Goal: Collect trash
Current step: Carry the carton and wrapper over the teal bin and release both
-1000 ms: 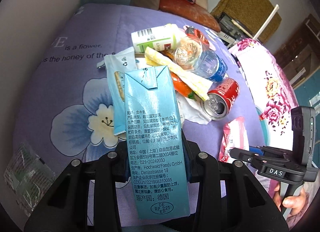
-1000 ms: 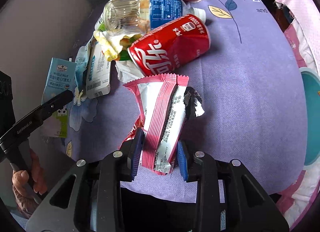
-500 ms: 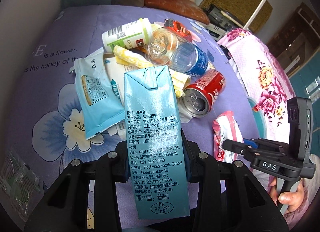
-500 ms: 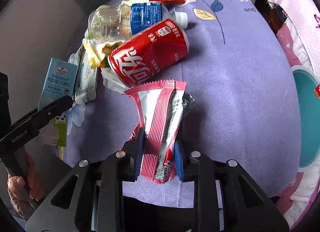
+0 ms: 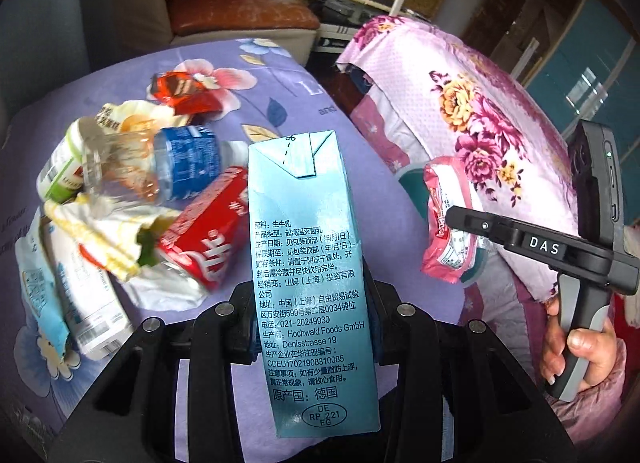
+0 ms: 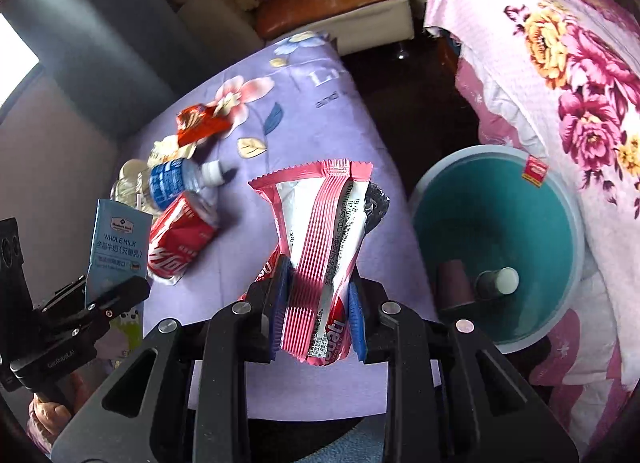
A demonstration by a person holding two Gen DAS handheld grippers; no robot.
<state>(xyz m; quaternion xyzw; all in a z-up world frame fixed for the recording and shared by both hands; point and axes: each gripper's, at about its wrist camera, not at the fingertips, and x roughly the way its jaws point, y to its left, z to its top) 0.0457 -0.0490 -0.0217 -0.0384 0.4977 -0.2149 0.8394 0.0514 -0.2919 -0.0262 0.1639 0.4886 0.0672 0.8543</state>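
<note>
1. A blue milk carton [image 5: 312, 283] is pinched upright between the jaws of the left gripper [image 5: 312, 319]; its printed side panel is turned toward the left wrist camera.
2. A pink snack wrapper [image 6: 324, 263] is clamped at its lower half by the jaws of the right gripper [image 6: 318, 315], and its crimped upper edge is fanned out above the blue pads [image 6: 357, 319].
3. A pile of trash is seen on the purple floral cloth [image 5: 288, 87], at about 9 o'clock from the carton in the left wrist view.
4. In that pile, a red soda can [image 5: 204, 239] is laid on its side, touching a clear plastic bottle [image 5: 160, 171] with a blue label at its 11 o'clock.
5. A red-orange foil wrapper [image 5: 180, 93] is found at 12 o'clock from the bottle, near it on the cloth.
6. Crumpled white and yellow wrappers [image 5: 120, 235] are wedged against the can at its 9 o'clock.
7. A teal bin [image 6: 496, 231] is seen at 3 o'clock from the pink wrapper in the right wrist view, off the cloth's edge; a small bottle with a white cap [image 6: 498, 281] is lying inside it.
8. A pink floral quilt [image 6: 560, 63] is draped beside the bin at its 1 o'clock.
</note>
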